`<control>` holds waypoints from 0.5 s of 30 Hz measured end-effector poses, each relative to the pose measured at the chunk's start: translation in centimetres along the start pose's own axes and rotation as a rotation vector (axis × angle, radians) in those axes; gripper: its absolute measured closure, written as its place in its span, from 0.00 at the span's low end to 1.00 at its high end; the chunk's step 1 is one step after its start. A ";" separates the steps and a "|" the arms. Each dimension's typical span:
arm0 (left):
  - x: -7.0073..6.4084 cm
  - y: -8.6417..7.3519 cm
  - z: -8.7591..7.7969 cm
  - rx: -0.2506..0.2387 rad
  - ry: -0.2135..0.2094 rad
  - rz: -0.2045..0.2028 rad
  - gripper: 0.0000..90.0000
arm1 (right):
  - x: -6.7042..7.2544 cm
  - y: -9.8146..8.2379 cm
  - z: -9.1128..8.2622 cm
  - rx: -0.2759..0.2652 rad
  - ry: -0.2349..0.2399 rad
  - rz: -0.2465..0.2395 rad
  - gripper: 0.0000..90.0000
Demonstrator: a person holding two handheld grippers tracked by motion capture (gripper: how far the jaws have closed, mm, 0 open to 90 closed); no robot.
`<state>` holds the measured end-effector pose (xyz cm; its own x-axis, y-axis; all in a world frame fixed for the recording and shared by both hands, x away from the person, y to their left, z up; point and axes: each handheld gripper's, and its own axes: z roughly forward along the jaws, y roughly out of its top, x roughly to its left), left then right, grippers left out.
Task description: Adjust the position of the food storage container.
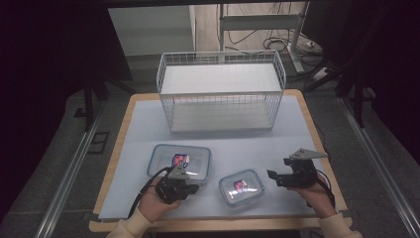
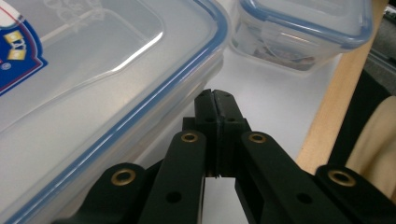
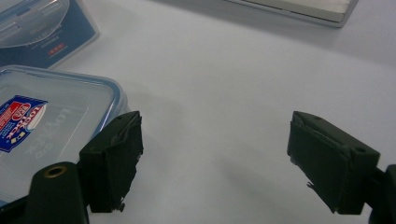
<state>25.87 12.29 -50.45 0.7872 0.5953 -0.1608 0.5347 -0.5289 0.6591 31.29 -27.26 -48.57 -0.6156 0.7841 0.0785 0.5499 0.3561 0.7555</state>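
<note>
- The left gripper (image 2: 215,100) has its jaws pressed together with nothing between them; the tips sit low at the near edge of the large box (image 2: 93,84), just beside its blue-rimmed lid, though actual contact cannot be told.
- In the high view the left gripper (image 1: 190,187) lies at the box's (image 1: 179,159) near right corner, held in the left hand (image 1: 154,202).
- The small box (image 1: 241,187) stands just beside it on the mat (image 1: 143,129); in the left gripper view the small box (image 2: 303,28) is close behind the tips.
- The right gripper (image 3: 215,161) has its jaws spread wide and holds nothing, hovering over bare mat with the small box's (image 3: 51,130) corner just by one jaw.
- In the high view the right gripper (image 1: 271,176) sits to the right of the small box, a little apart from it.
- Beyond both boxes stands the wire rack (image 1: 221,91), well apart.
- Risk: closed tips pushed against the large box's rim would likely slide it across the smooth mat rather than lift or unclip anything.
- Risk: the two boxes lie near each other, so a shove on the large one could knock the small one toward the table edge (image 1: 218,224).
- Risk: the right gripper's spread jaw is near enough to clip the small box's corner and turn it if the hand drifts.
</note>
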 end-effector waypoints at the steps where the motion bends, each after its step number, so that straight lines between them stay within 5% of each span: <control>1: 0.0 0.1 0.2 0.003 0.000 0.002 1.00 | 0.0 0.0 0.0 0.000 0.000 0.000 0.20; 11: 1.0 1.9 1.9 0.007 0.028 -0.040 1.00 | -0.1 0.1 0.2 0.003 -0.004 -0.005 0.20; 15: 1.1 3.2 2.9 0.011 0.070 -0.041 1.00 | 0.0 0.0 0.5 0.017 -0.006 -0.012 0.20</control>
<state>29.33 9.51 -50.65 0.7412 0.6575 -0.1354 0.5697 -0.5095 0.6448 31.58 -27.01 -48.85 -0.6185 0.7830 0.0659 0.5525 0.3738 0.7449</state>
